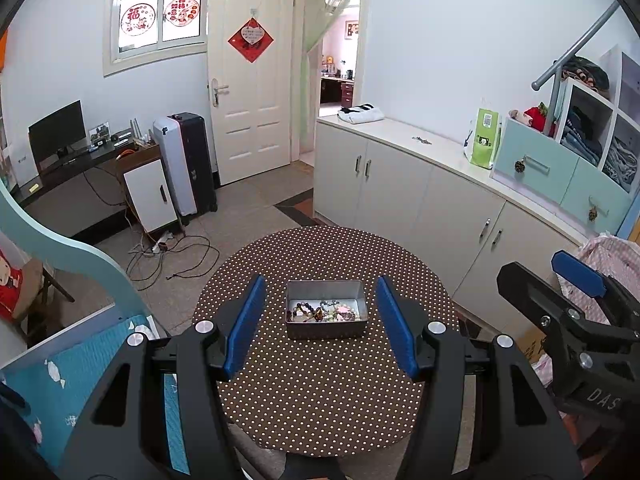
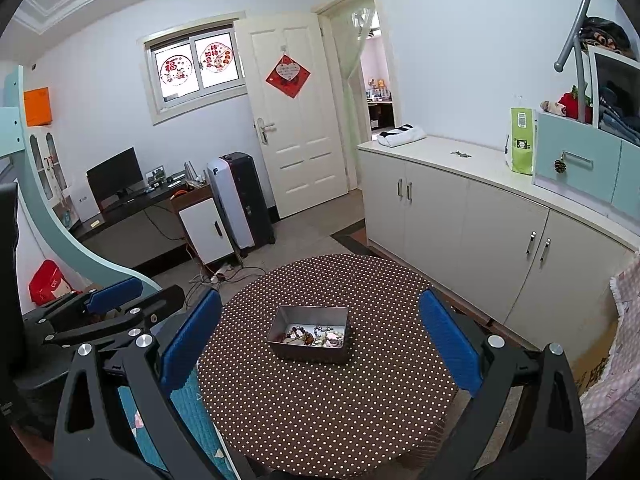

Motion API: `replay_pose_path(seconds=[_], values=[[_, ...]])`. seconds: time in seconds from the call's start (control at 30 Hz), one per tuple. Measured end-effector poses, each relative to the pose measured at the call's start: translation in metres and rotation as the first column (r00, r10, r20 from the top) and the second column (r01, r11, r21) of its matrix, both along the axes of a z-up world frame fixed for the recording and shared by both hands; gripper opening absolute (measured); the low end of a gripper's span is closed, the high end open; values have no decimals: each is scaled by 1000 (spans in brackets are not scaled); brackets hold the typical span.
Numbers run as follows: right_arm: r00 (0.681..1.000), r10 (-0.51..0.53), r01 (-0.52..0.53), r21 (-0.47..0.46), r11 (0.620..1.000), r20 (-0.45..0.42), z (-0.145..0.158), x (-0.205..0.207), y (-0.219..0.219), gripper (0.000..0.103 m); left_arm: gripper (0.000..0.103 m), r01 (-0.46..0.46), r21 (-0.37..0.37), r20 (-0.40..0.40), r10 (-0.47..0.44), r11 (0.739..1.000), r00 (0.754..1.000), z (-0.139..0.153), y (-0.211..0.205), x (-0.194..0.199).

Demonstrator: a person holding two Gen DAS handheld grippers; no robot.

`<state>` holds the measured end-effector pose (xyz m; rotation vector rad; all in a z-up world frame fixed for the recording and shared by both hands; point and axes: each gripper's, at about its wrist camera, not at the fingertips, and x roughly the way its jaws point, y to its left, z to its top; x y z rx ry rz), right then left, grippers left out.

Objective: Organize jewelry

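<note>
A grey metal tin [image 1: 326, 290] stands near the middle of a round table with a brown polka-dot cloth [image 1: 320, 392]. It holds a mixed heap of jewelry [image 1: 325, 312]: beaded bracelets and small trinkets. My left gripper [image 1: 322, 326] is open and empty, held above the table's near side with the tin between its blue pads. In the right wrist view the tin [image 2: 310, 338] and jewelry [image 2: 314, 336] lie ahead of my right gripper [image 2: 320, 350], which is open wide and empty. Each gripper shows at the edge of the other's view.
A long white cabinet [image 1: 420, 184] runs along the right wall, with a green bag [image 1: 482, 140] and blue drawers on it. A desk with a monitor [image 1: 58, 132], a suitcase and loose floor cables [image 1: 172, 256] lie left. A teal bed frame [image 1: 60, 236] is close on the left.
</note>
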<state>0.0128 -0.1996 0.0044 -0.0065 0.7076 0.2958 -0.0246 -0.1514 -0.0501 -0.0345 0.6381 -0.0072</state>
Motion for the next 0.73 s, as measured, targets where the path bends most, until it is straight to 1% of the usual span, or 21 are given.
replay_pose_path(seconds=[0.23,0.33,0.73], values=[[1000,-2,2,13,1000,-6,0,1,-2,96,58,0,1,0,0,1000,1000,0,3,-1],[1000,-2,2,9,1000,-7,-1,0,-1,96,58,0,-9,4,0,1000,1000,1,5,-1],[1000,3,-3,9,1000,-10,-1,-1,5,96,58,1,-9,5,-1,1000,1000,1,4,-2]])
